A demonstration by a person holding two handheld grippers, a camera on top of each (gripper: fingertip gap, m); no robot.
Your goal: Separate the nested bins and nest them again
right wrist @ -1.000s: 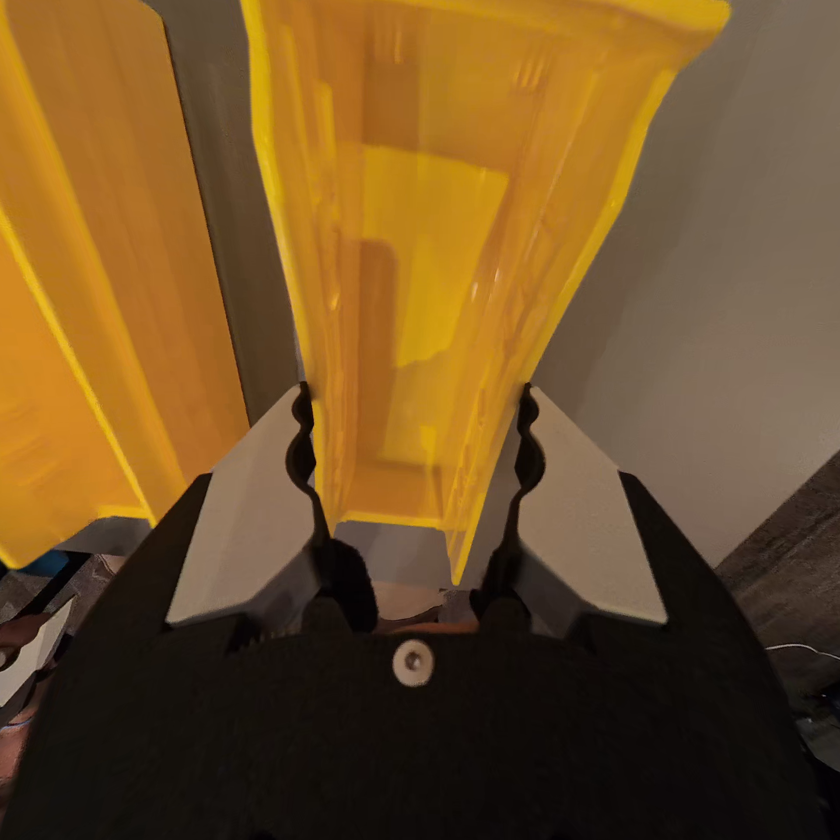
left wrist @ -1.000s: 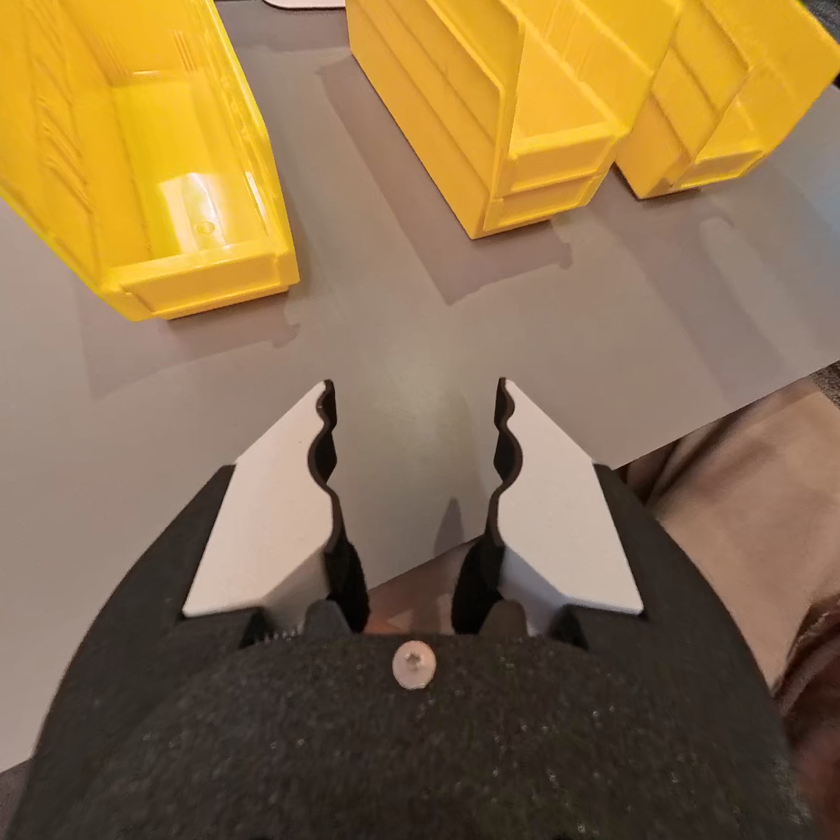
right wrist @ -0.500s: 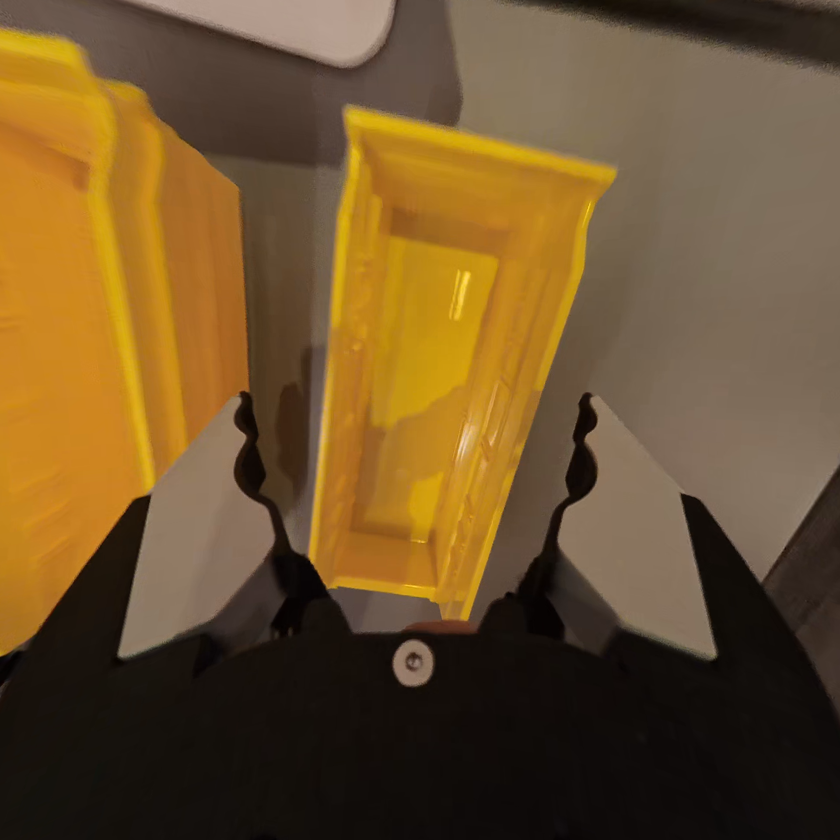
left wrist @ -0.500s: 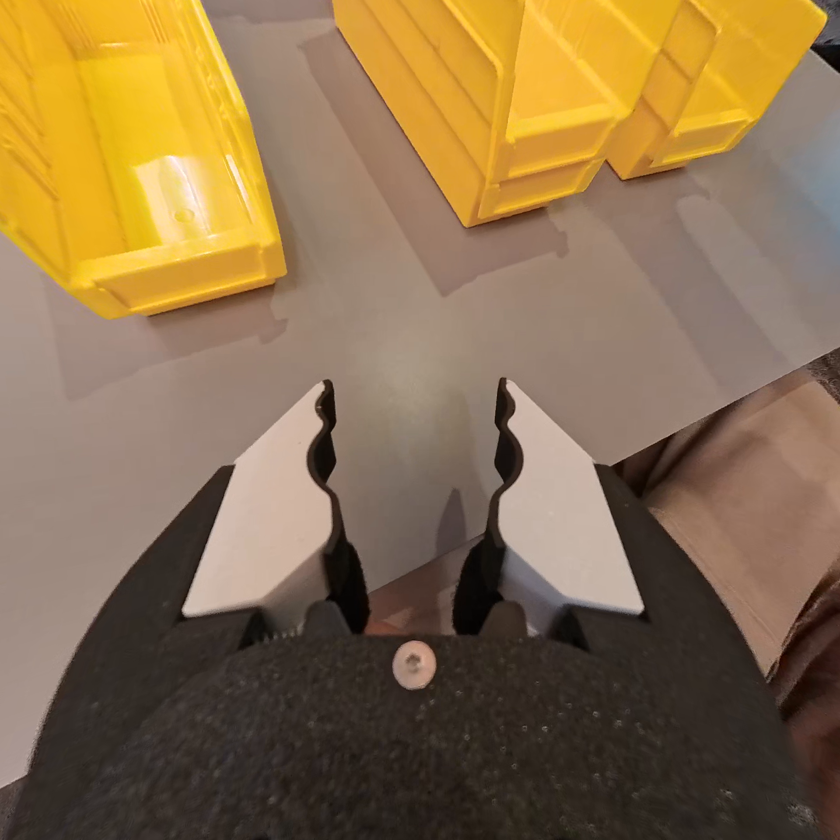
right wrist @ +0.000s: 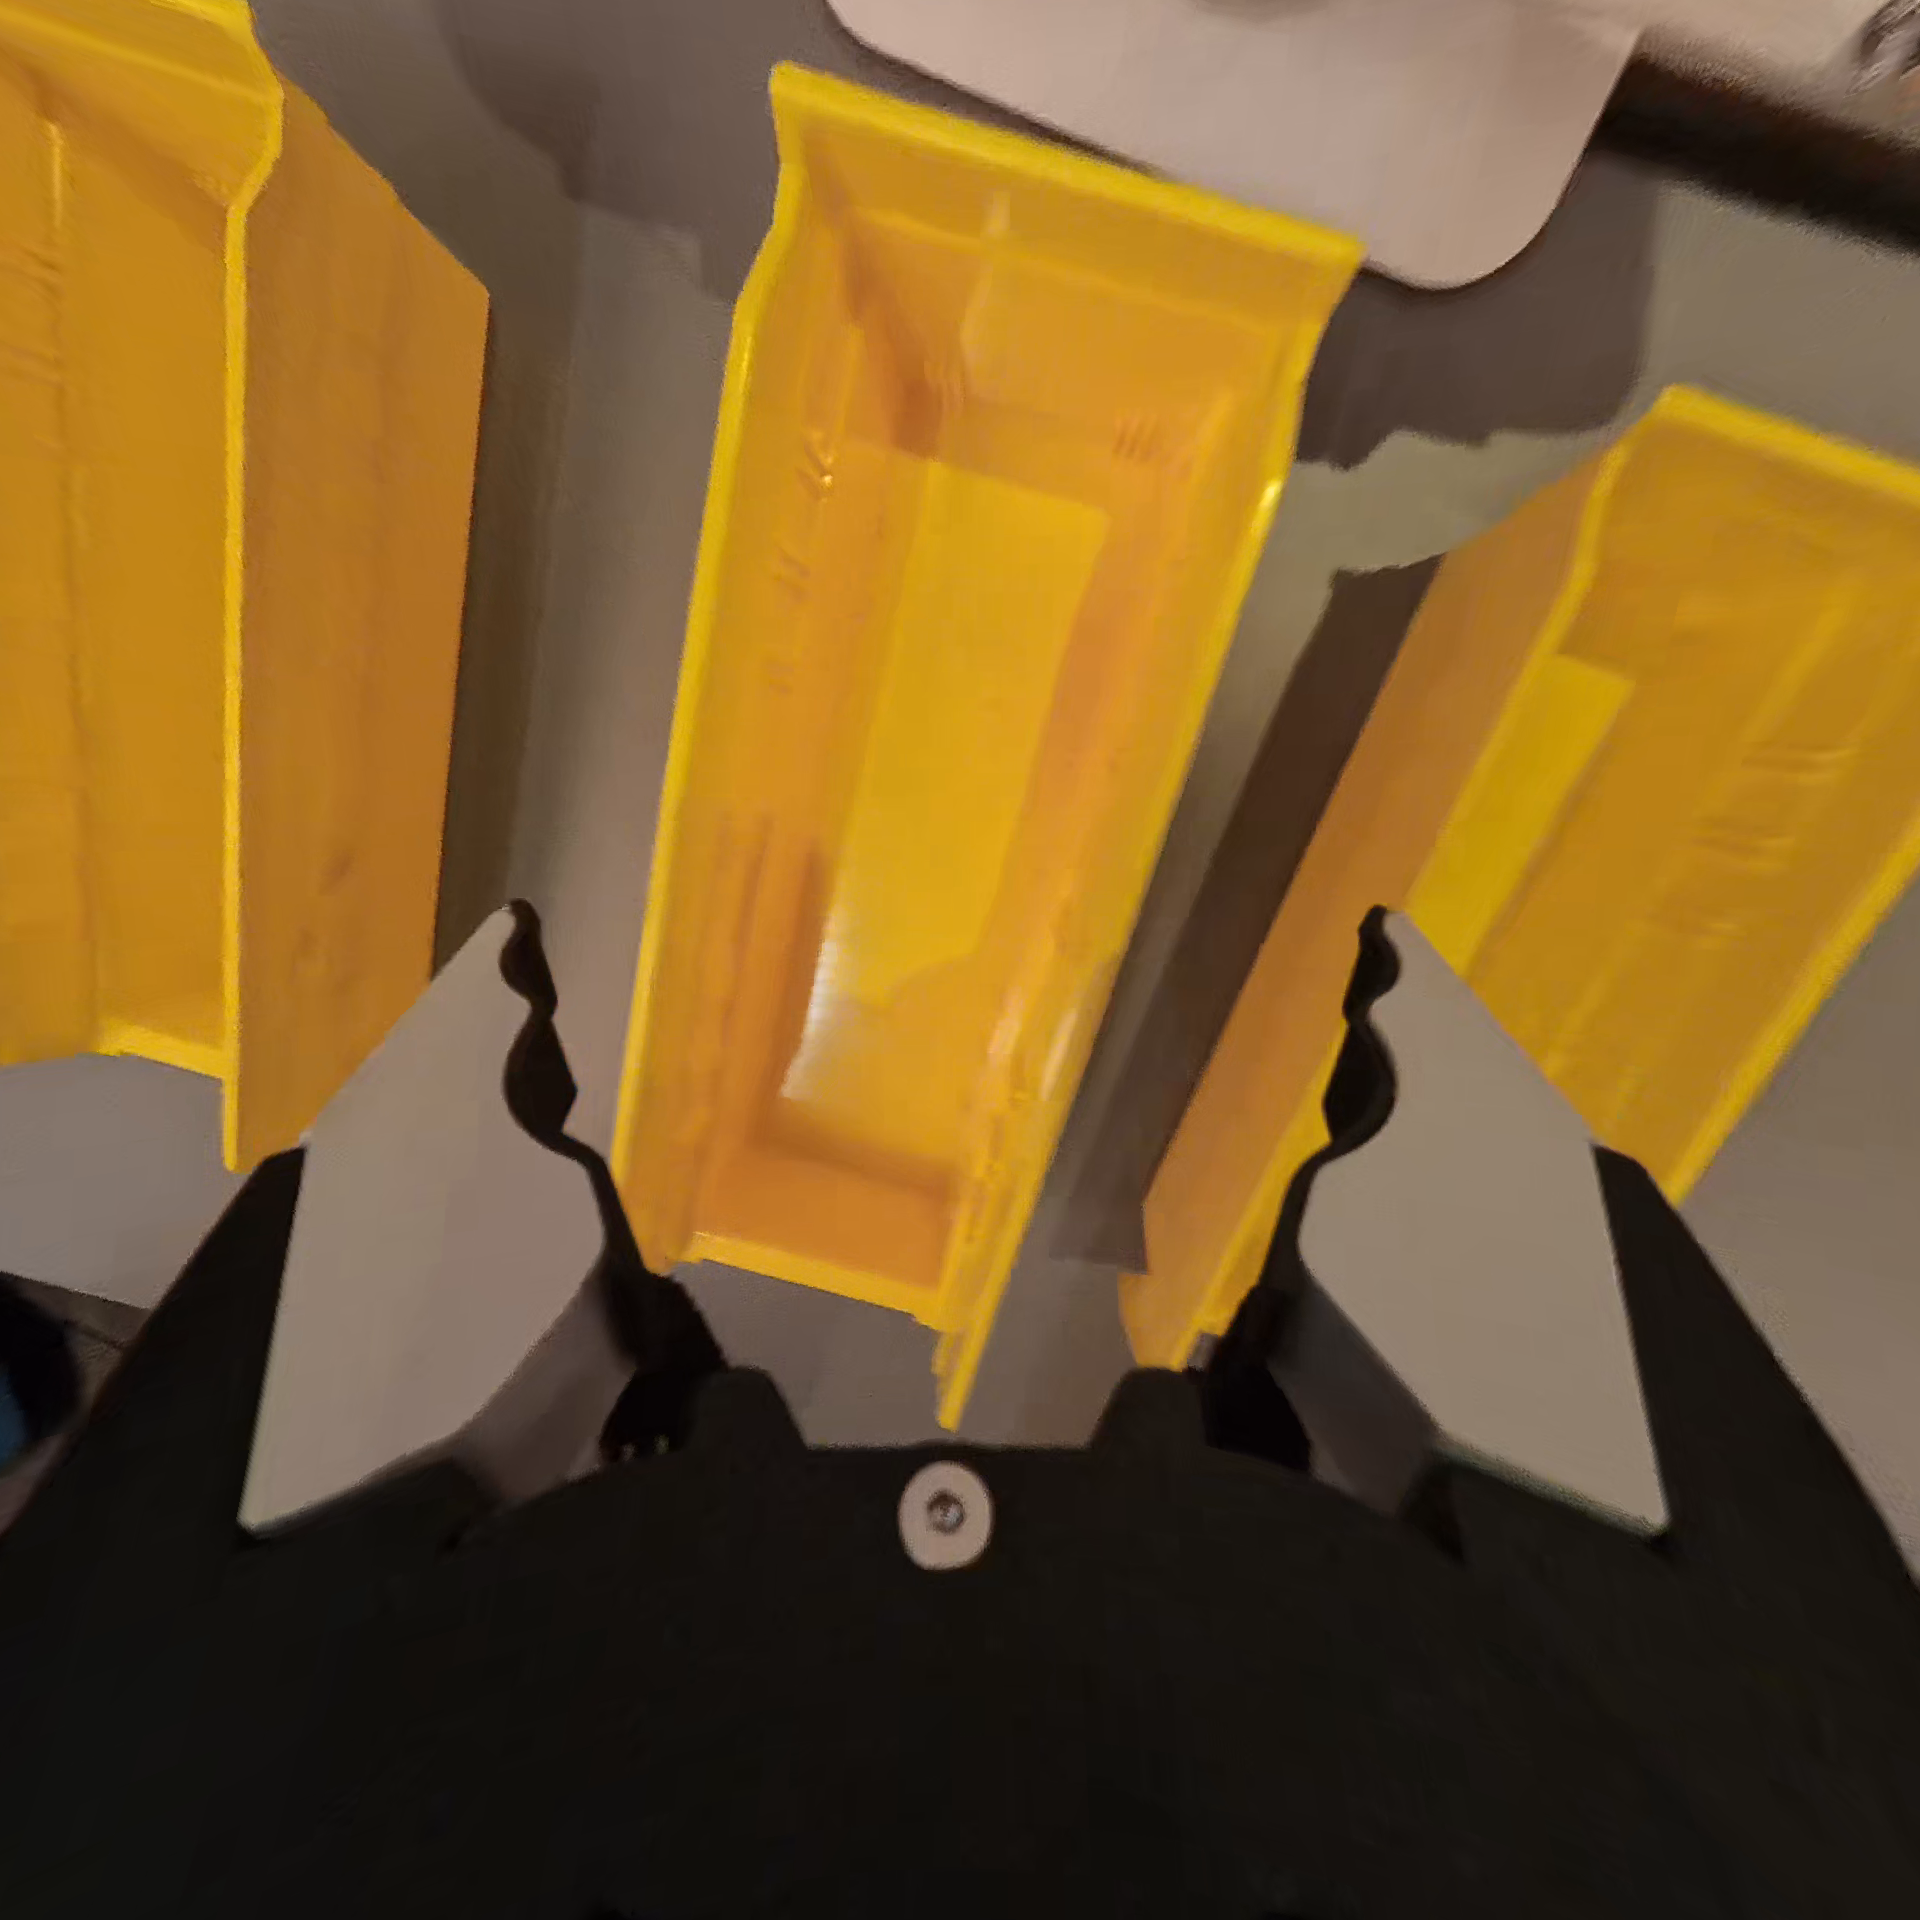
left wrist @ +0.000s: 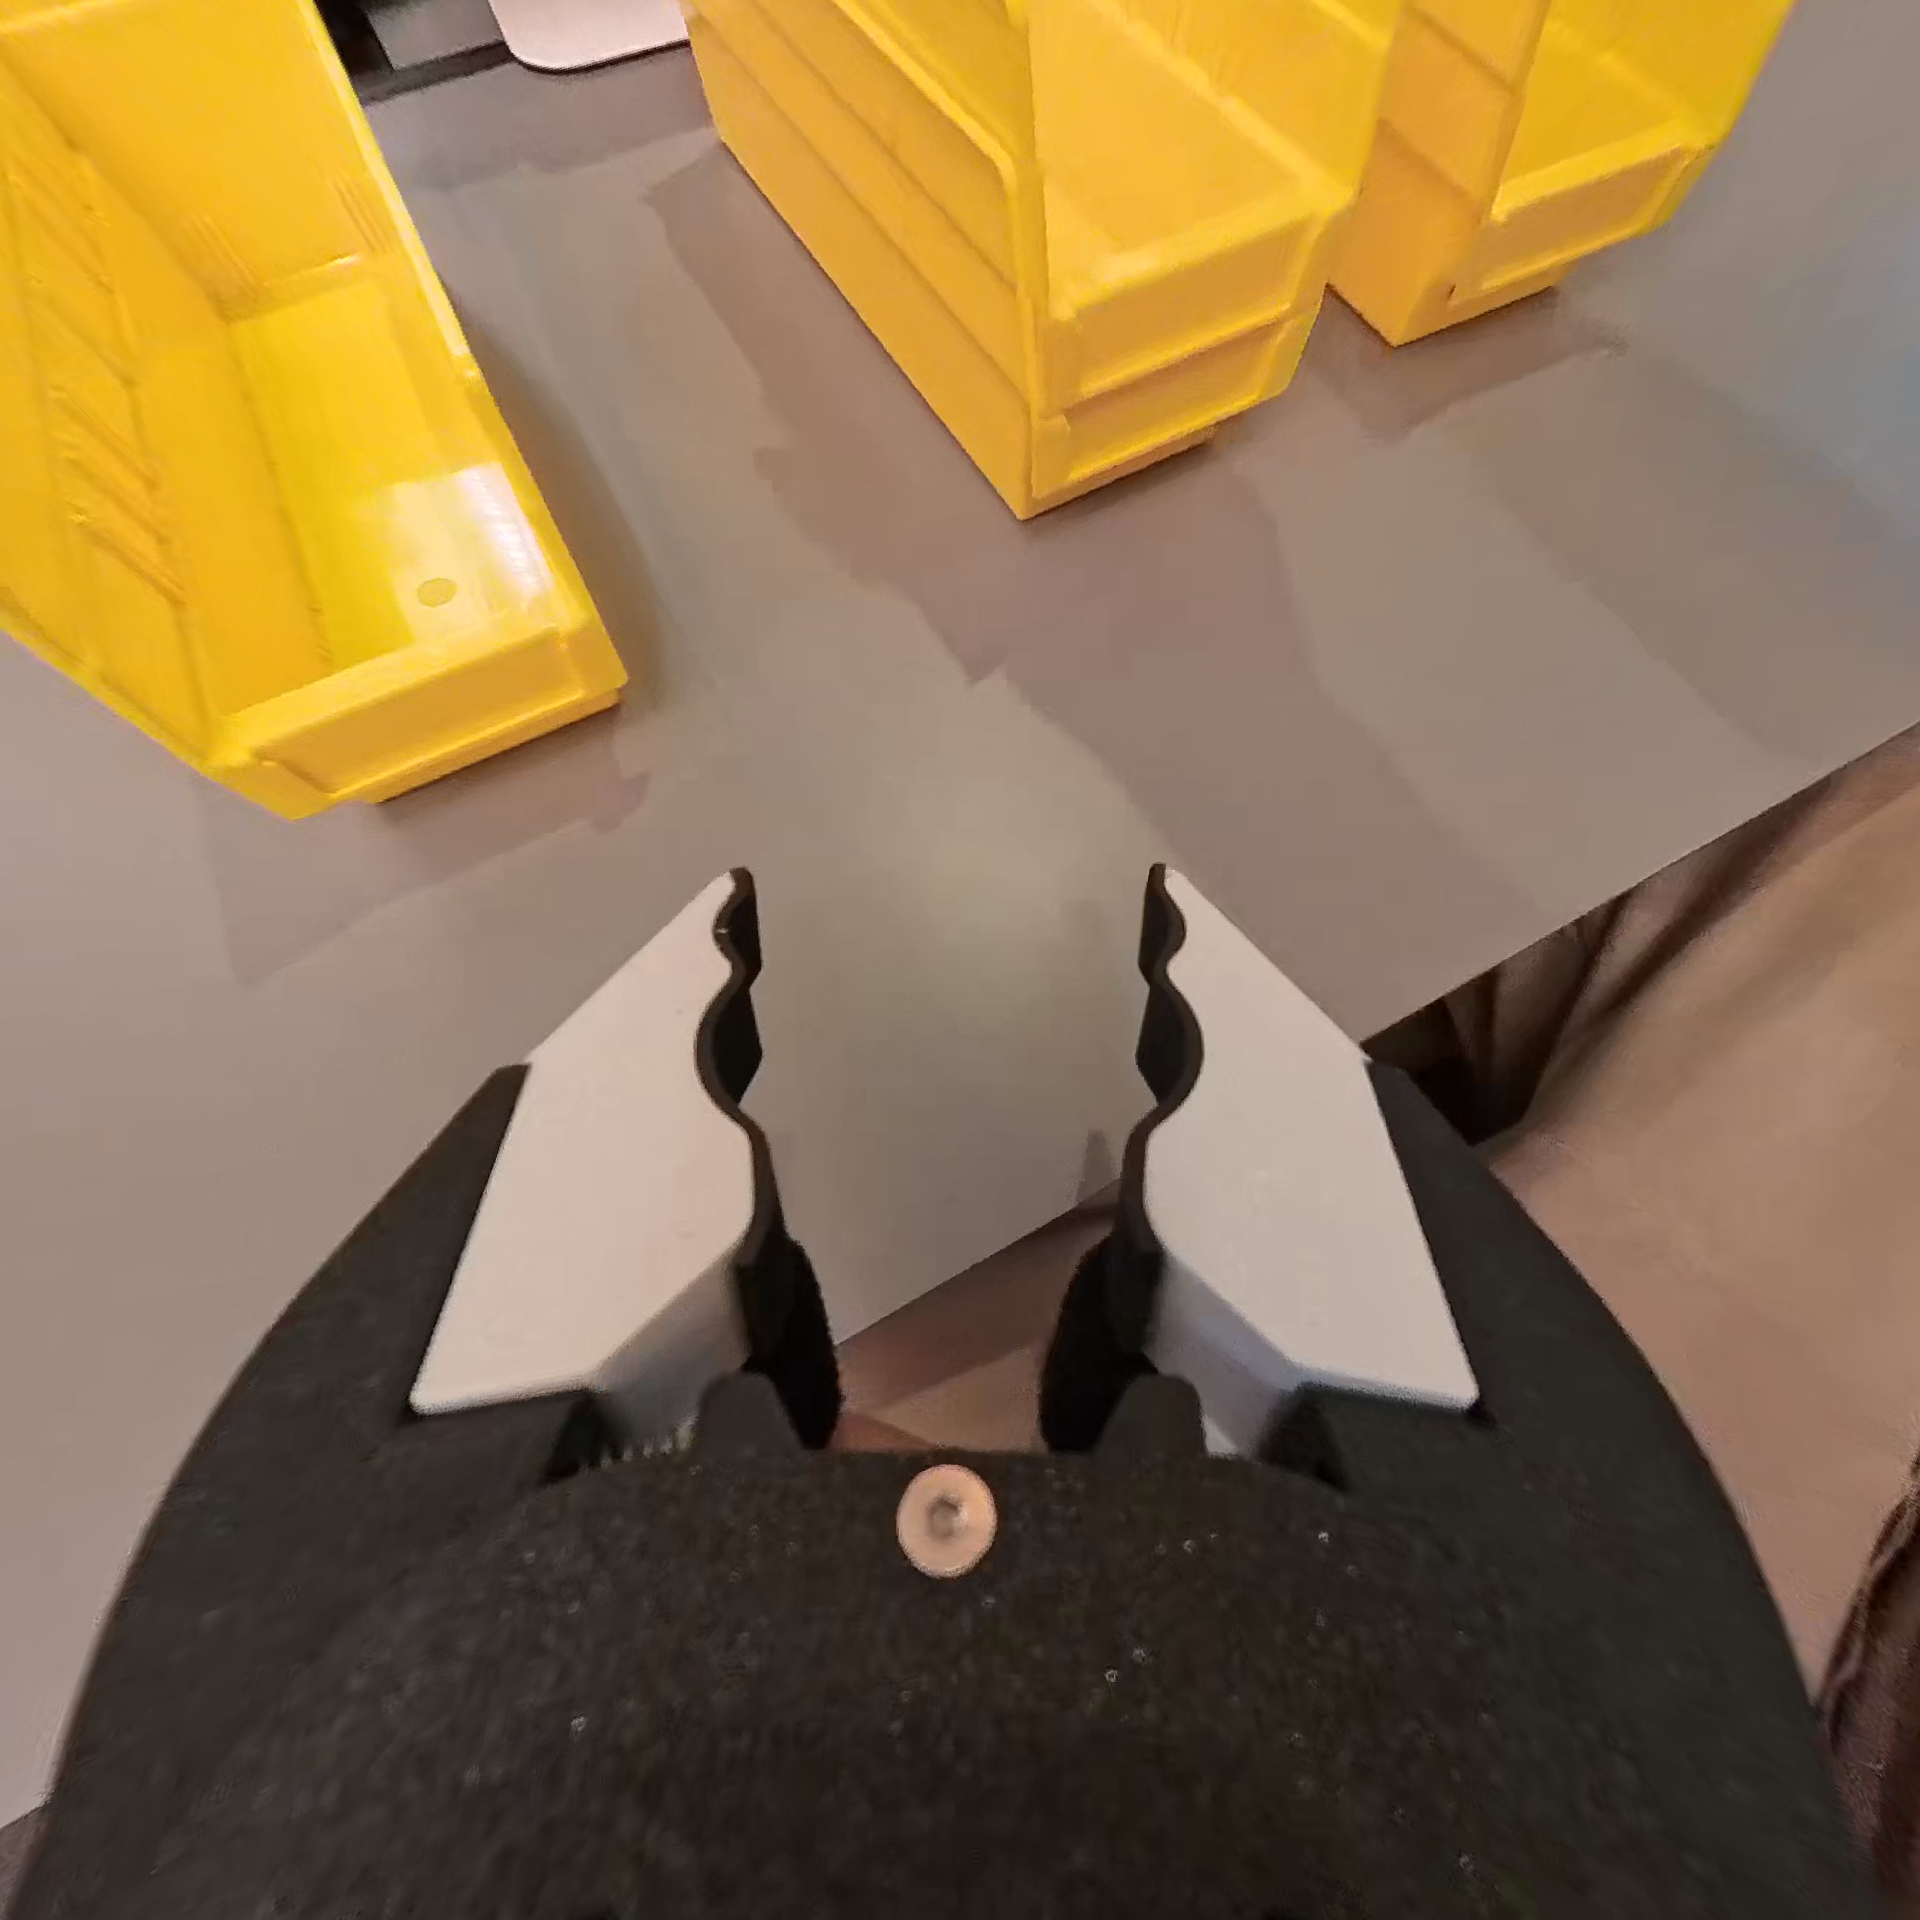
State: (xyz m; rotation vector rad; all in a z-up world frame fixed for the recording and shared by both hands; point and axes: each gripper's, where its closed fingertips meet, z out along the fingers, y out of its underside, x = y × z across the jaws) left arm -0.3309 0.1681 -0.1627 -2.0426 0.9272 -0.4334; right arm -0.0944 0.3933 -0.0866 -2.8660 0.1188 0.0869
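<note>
Left hand-held gripper [left wrist: 948,914] open, empty, over grey worktop [left wrist: 935,675]. Right hand-held gripper [right wrist: 945,935] spread wide, straddling single empty yellow bin [right wrist: 977,665]. Nested bin pair [left wrist: 1049,260] beside; another empty bin [left wrist: 312,468] apart.

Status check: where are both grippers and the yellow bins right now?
Left hand-held gripper open, empty, above grey table. Right hand-held gripper open above single yellow bin. Nested bins unheld. Nothing in the way.
</note>
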